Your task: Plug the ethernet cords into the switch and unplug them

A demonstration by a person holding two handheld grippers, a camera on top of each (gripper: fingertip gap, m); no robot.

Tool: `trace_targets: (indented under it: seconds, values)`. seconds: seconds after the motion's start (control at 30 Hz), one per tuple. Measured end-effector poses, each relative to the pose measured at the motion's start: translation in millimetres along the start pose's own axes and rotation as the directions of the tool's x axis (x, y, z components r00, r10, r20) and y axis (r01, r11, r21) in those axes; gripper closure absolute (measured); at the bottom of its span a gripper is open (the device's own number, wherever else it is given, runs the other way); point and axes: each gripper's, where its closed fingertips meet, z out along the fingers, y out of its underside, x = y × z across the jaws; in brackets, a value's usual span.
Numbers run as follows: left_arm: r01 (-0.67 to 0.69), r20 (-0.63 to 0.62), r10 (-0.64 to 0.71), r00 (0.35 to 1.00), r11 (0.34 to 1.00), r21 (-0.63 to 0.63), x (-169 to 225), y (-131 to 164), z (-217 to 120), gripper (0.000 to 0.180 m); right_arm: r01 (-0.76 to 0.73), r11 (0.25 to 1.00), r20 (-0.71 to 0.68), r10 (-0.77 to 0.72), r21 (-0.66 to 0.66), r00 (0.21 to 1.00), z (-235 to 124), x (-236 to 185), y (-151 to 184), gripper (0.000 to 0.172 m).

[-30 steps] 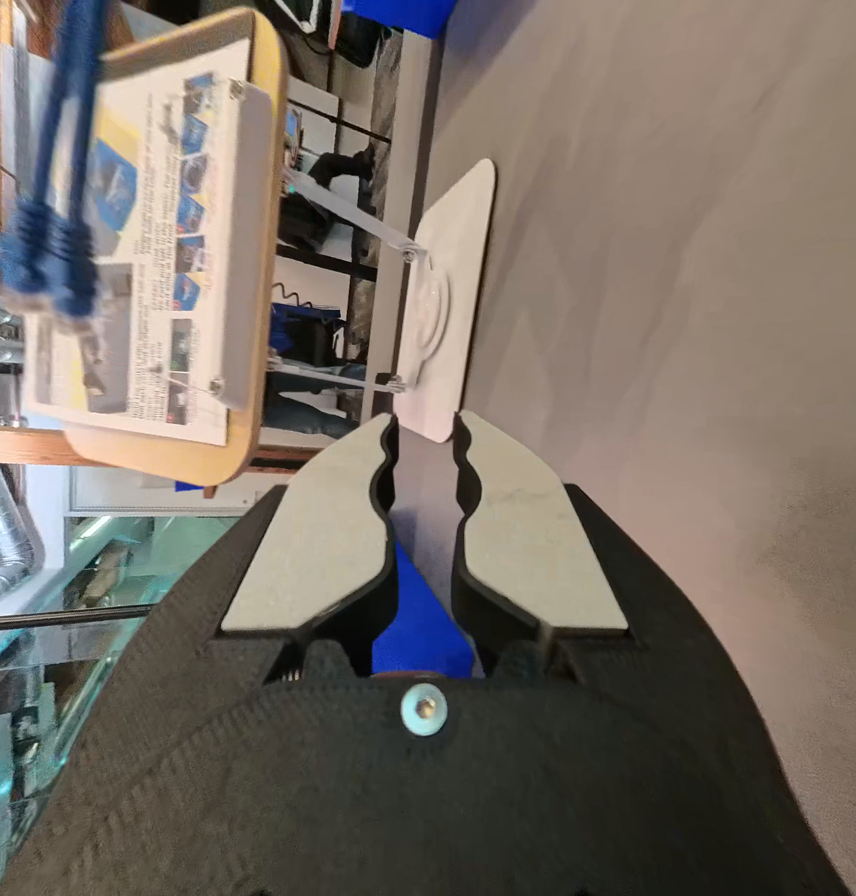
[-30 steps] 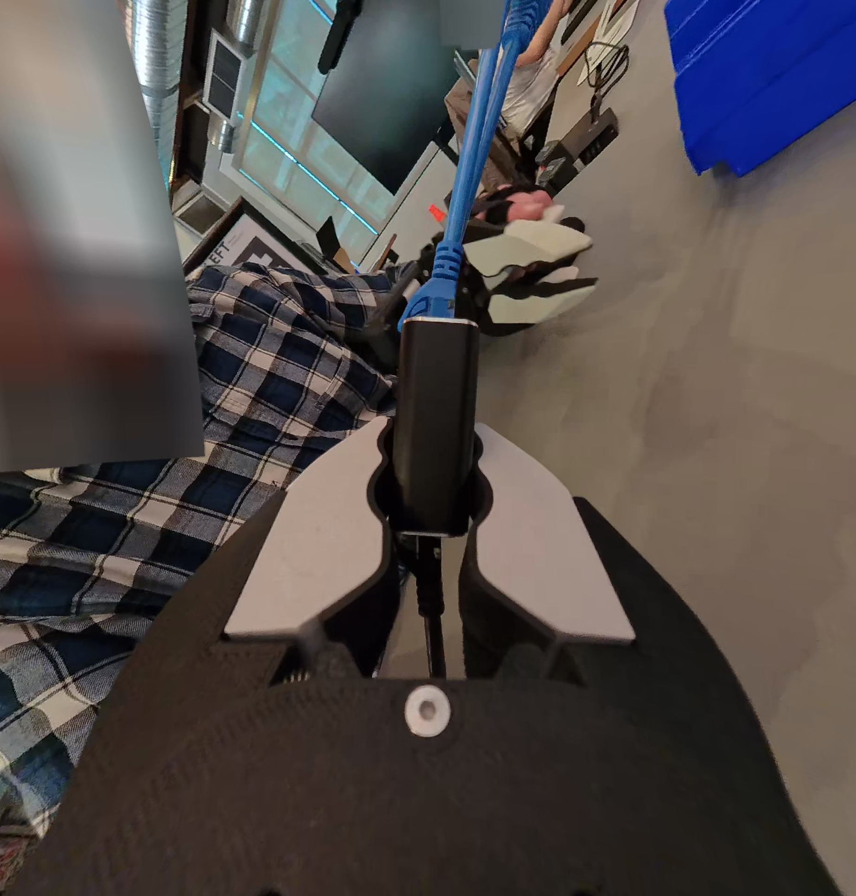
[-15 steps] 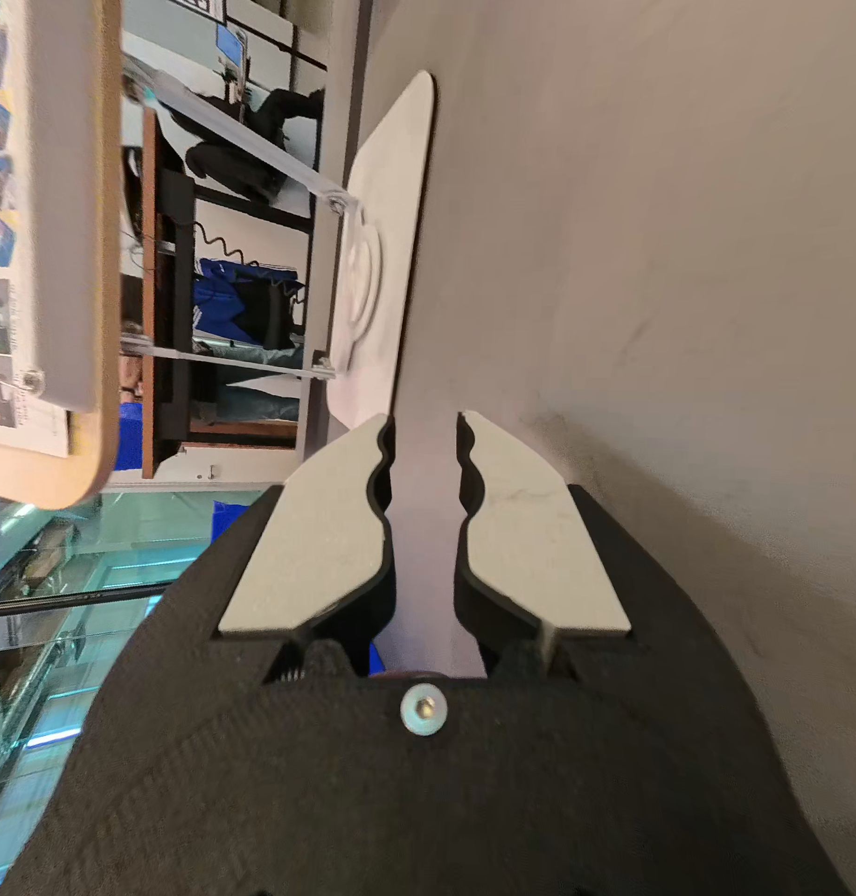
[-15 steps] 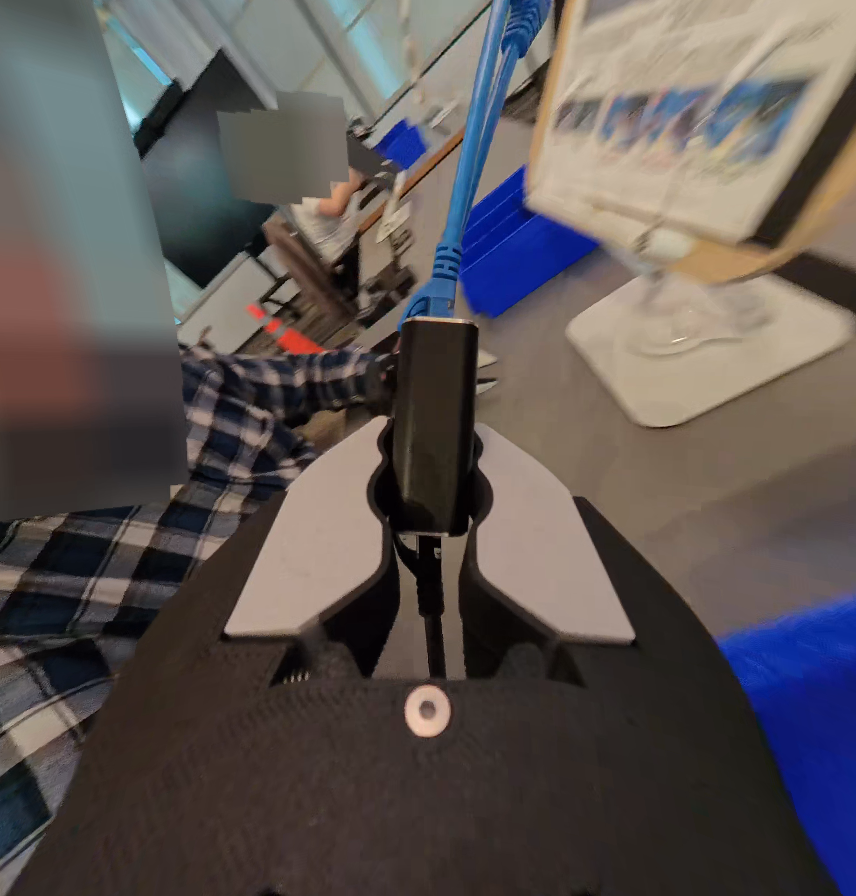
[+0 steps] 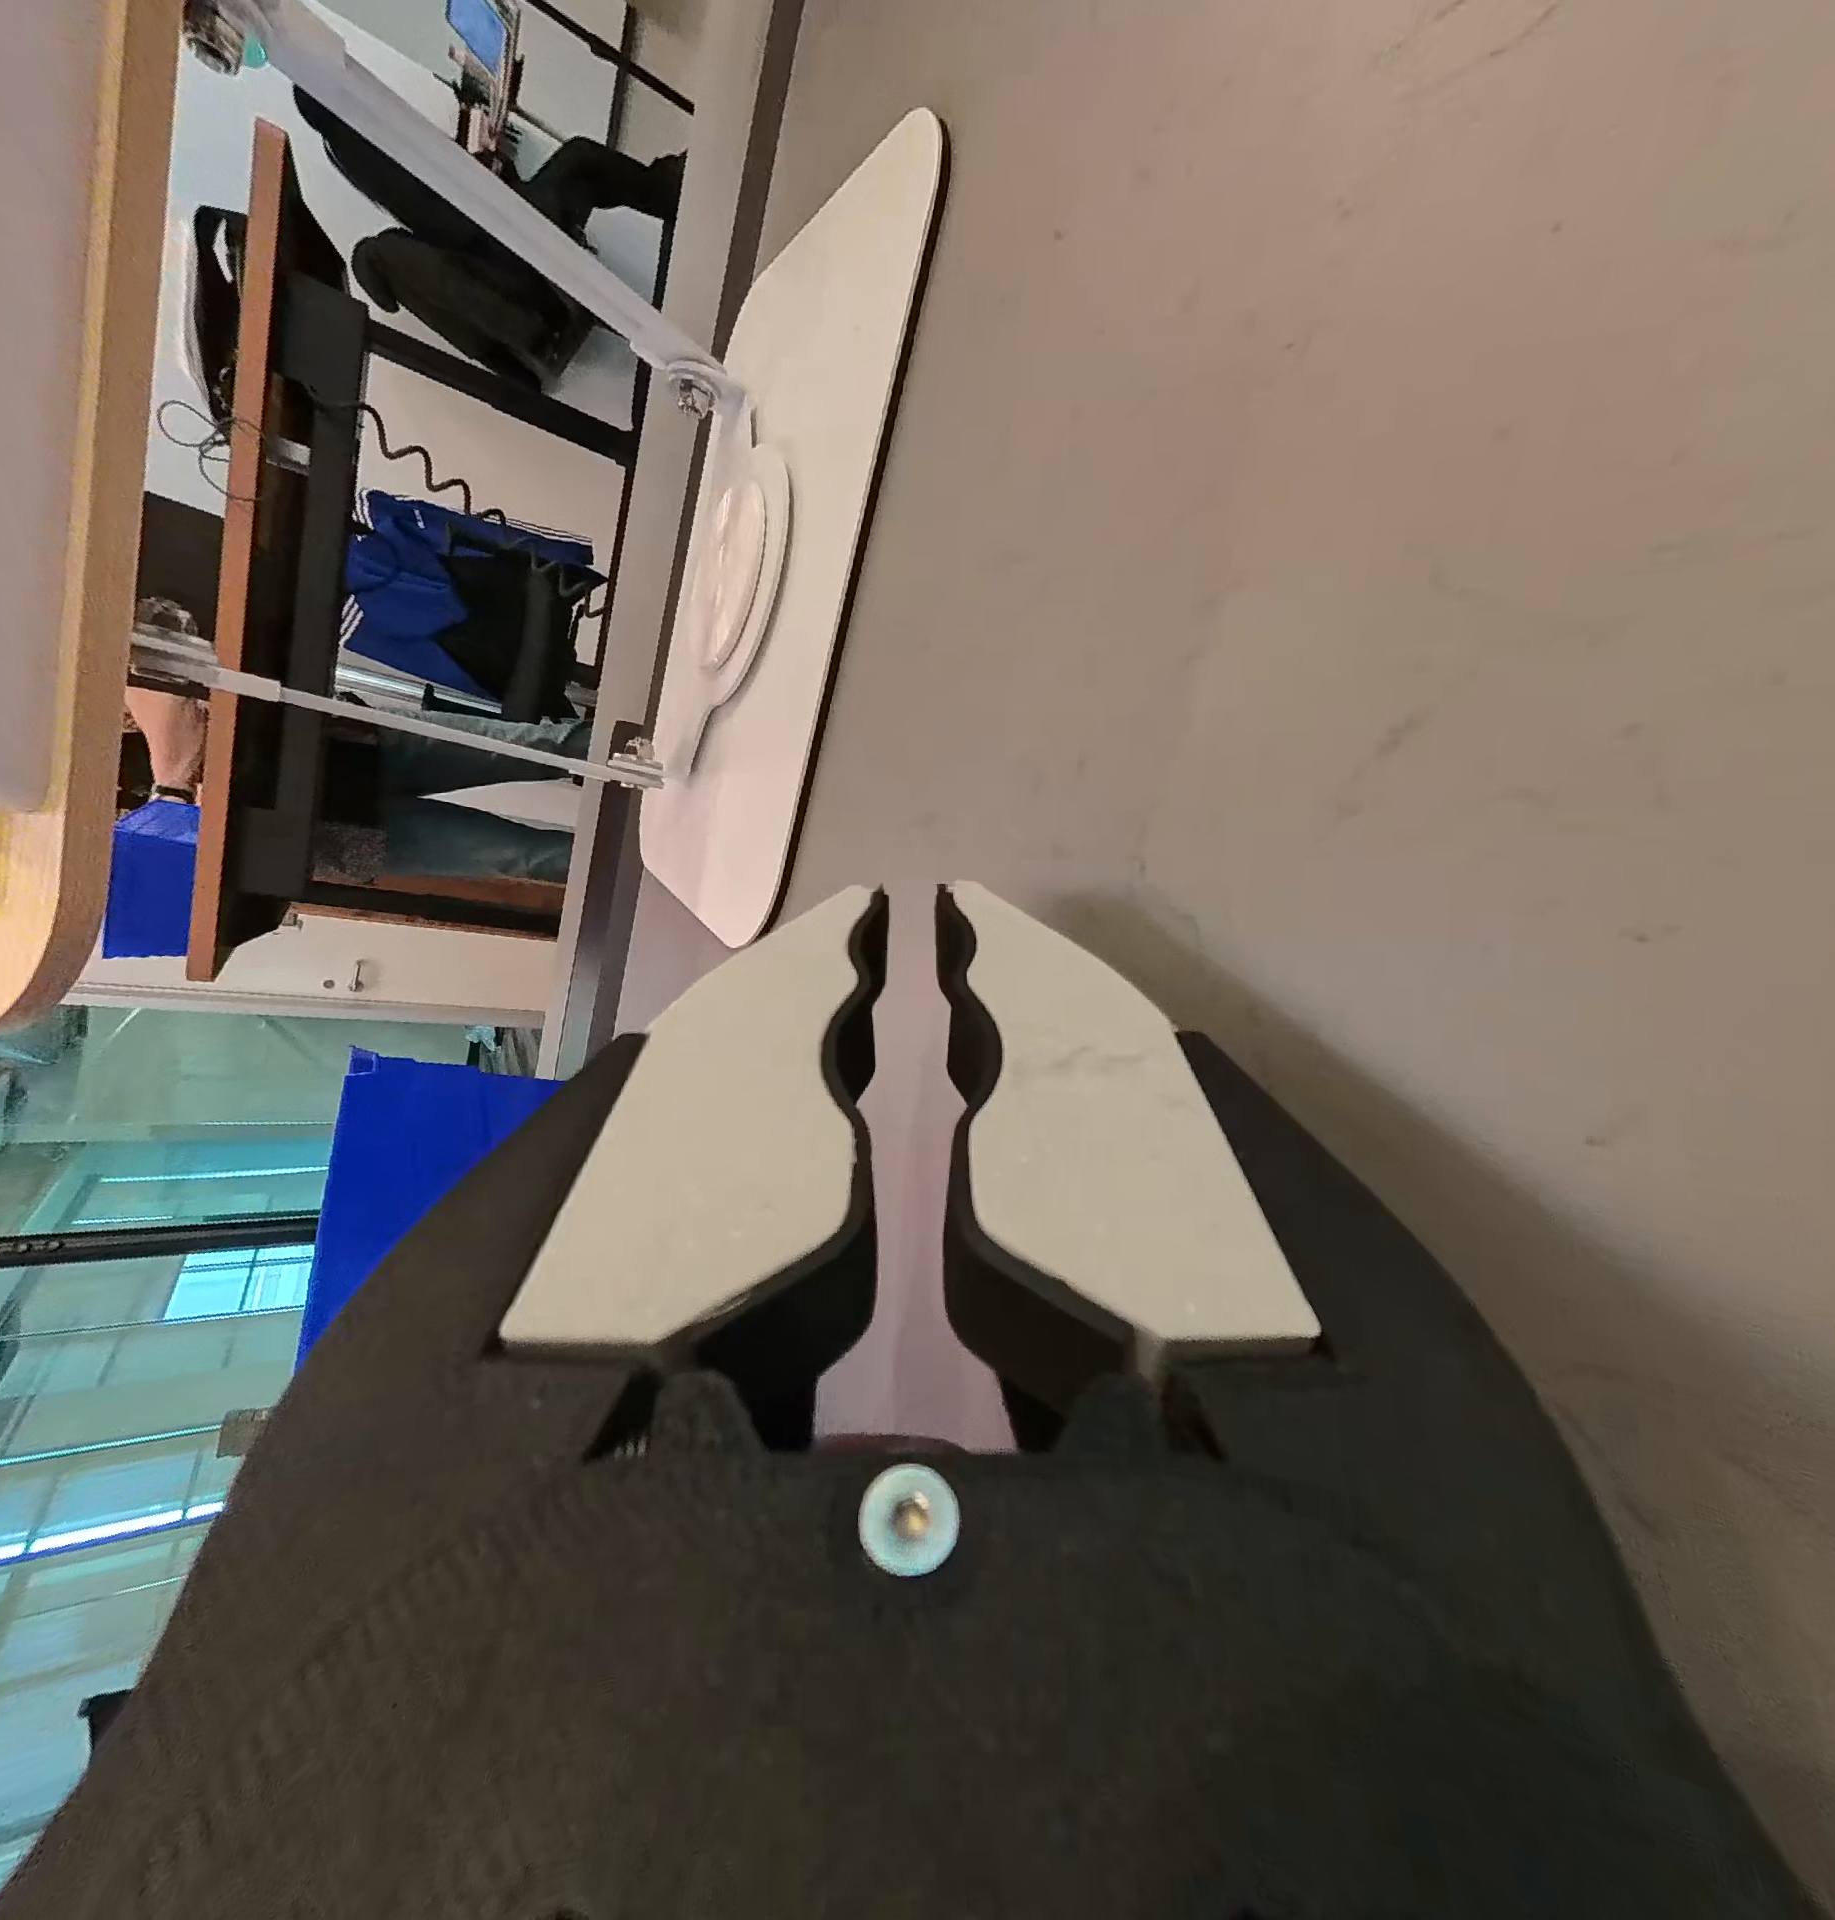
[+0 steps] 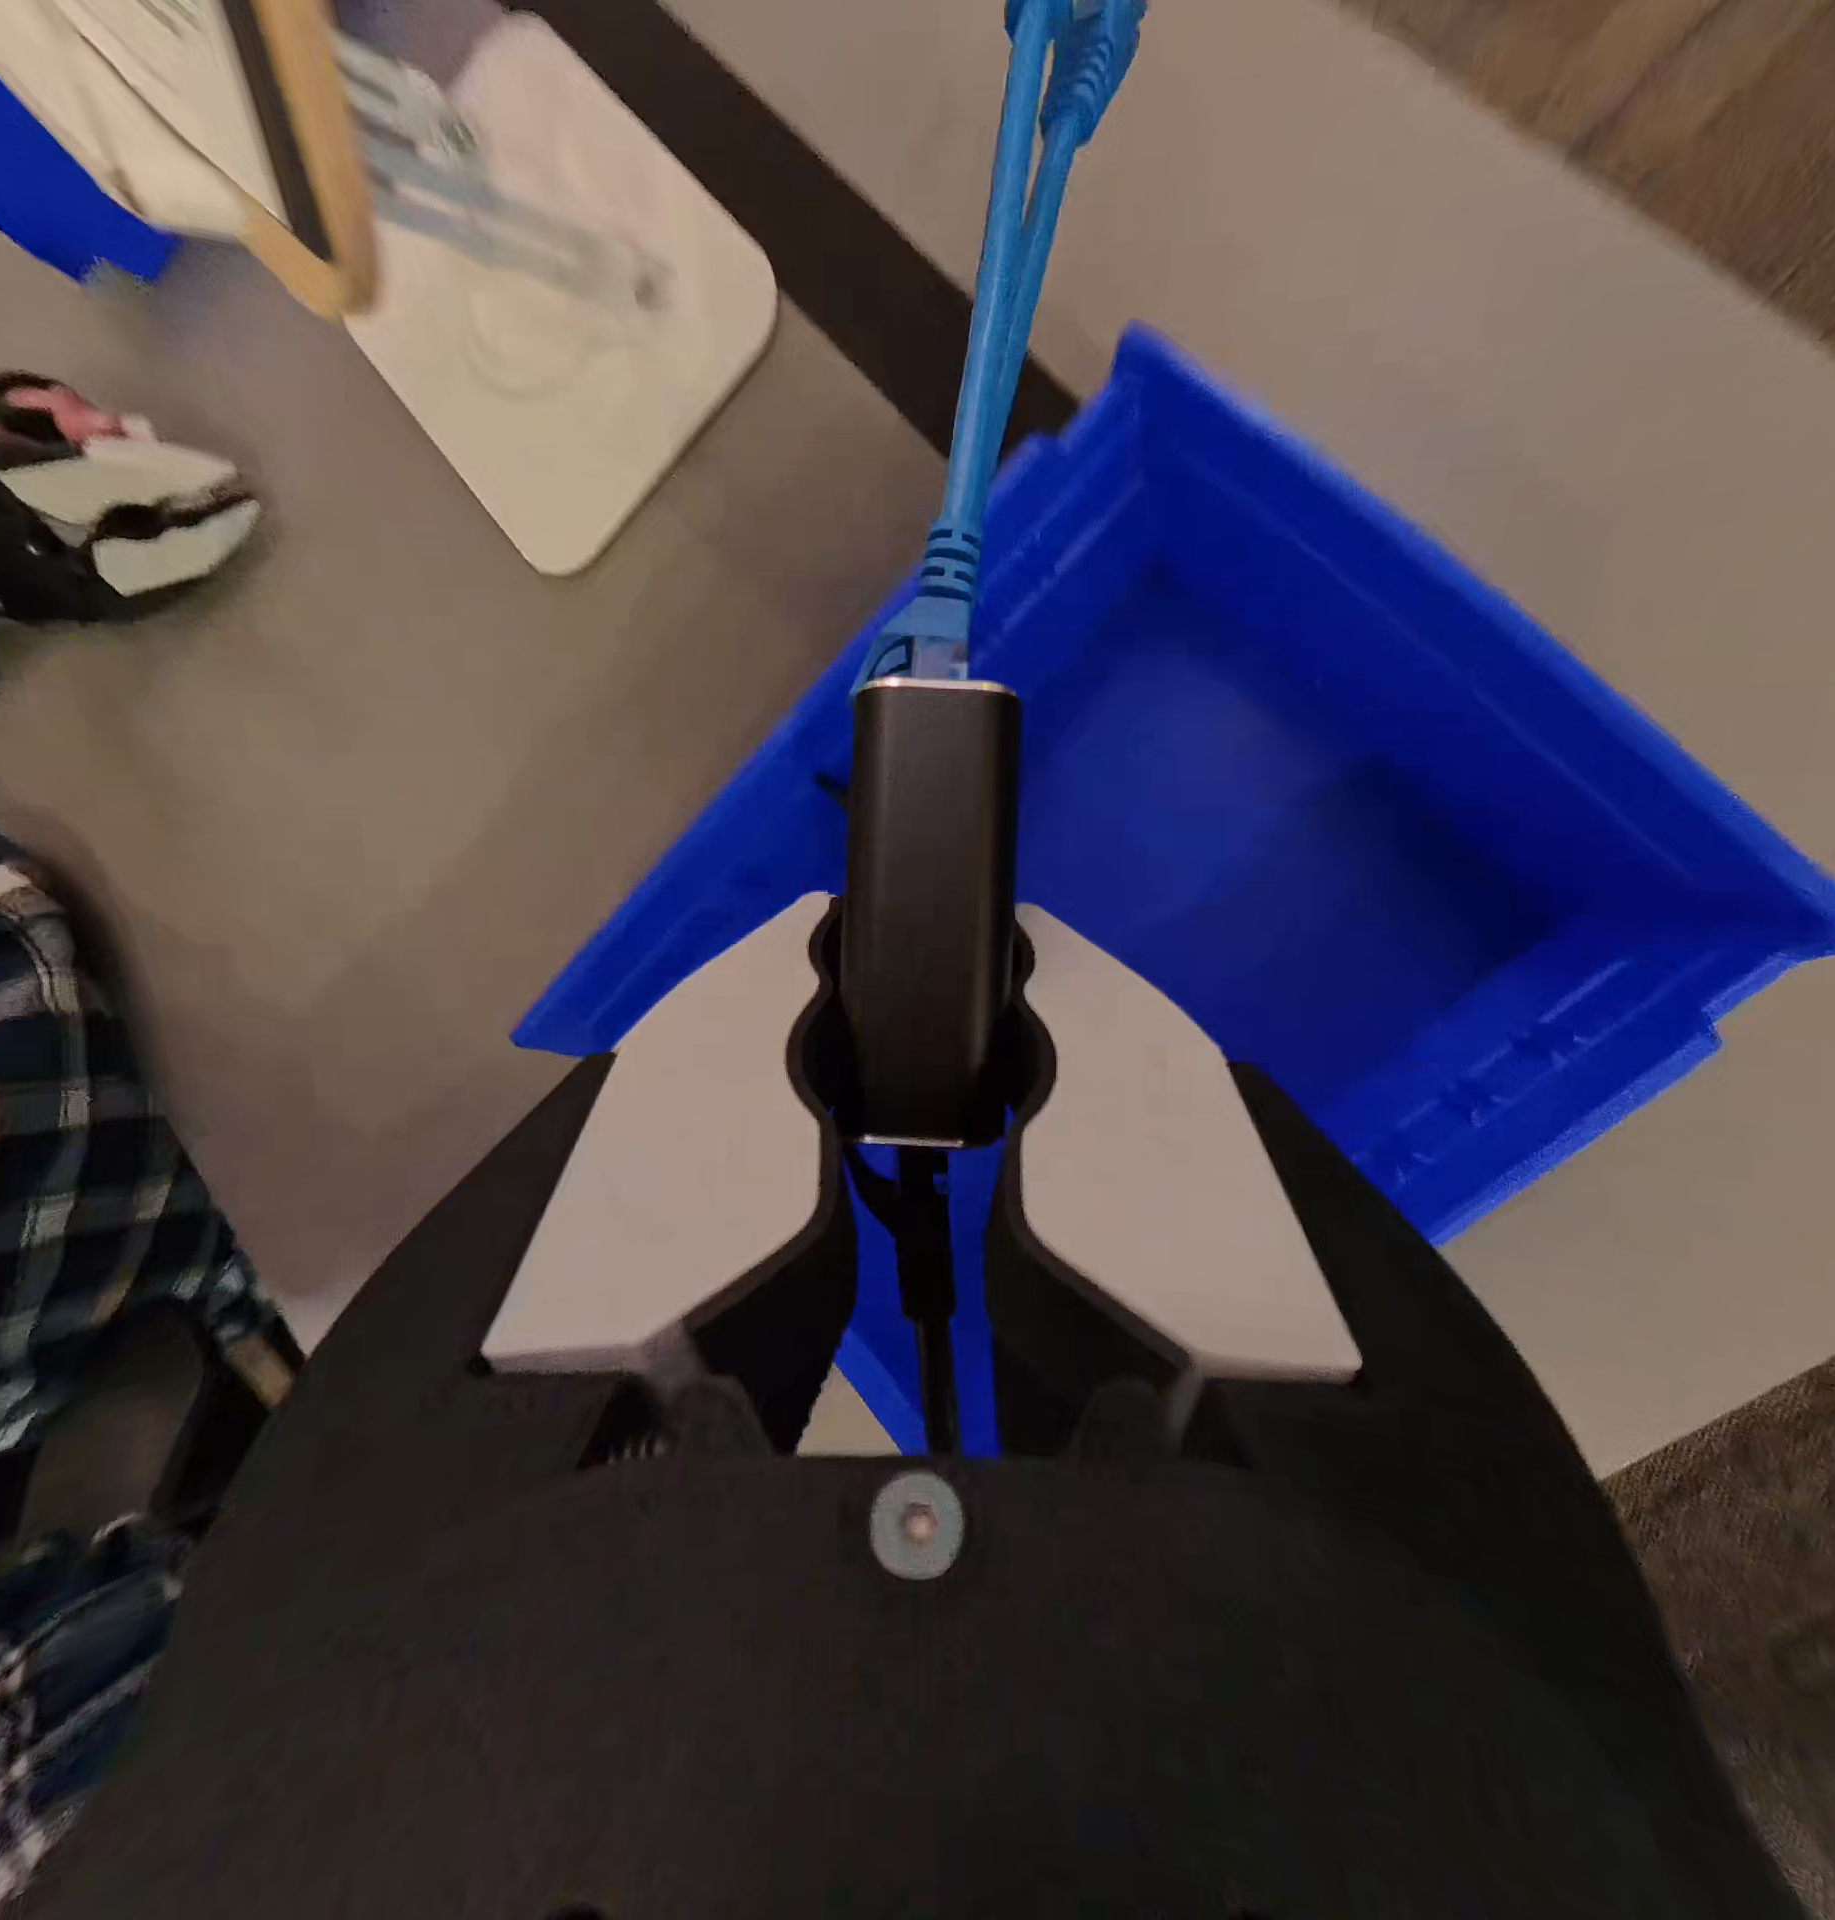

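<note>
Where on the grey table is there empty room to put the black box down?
Bare grey table lies between the white stand base, the blue bin and the left tool. More lies beyond the bin. The bin's inside looks empty too. It's crowded near the stand and where the blue cords hang.

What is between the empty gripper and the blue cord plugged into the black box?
Nothing visible. The left gripper sits low over the grey table, empty, off to the side of the blue cord. The right gripper holds the black box.
</note>
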Motion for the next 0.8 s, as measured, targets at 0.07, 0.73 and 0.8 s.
trace_targets:
  seconds: [0.07, 0.73, 0.8]
  values:
    - [-0.005, 0.0, 0.005, 1.0, 1.0, 0.001, 0.7, -0.5, -0.6, 0.174, -0.034, 0.993, 0.016, 0.036, -0.114, 0.999, 18.4, 13.3, 14.3, 0.145]
    - [-0.009, -0.013, 0.009, 1.0, 1.0, 0.005, 2.5, -2.3, -5.9, 0.179, -0.186, 0.748, -0.175, 0.095, -0.638, 0.98, 85.3, 74.9, 58.0, 0.145]
    - [-0.01, -0.013, 0.011, 1.0, 1.0, 0.005, 2.7, -2.5, -6.3, 0.18, -0.186, 0.743, -0.18, 0.09, -0.643, 0.98, 88.5, 76.5, 59.0, 0.145]
